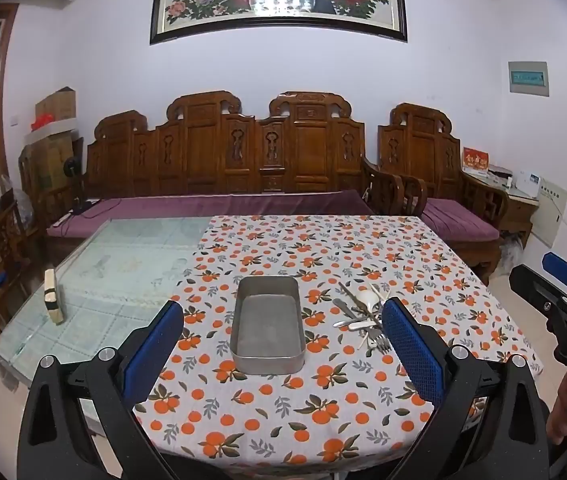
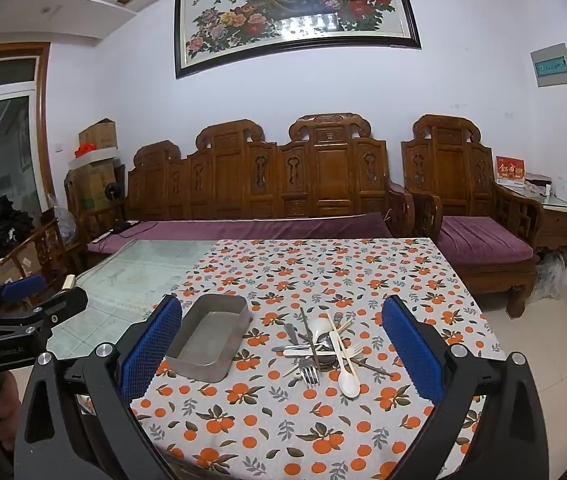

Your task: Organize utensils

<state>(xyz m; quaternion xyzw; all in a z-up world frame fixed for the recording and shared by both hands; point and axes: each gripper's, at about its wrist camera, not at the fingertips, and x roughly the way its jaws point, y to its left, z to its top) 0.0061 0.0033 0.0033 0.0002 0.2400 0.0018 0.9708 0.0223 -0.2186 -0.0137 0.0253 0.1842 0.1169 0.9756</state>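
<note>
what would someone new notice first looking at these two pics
Likely the tablecloth with its orange fruit print, covering the right part of the table. On it lies a tangled pile of utensils, forks, spoons and chopsticks crossed over each other, with an empty metal tray just to their left. Behind the table stands a carved wooden bench under a big flower painting.
</note>
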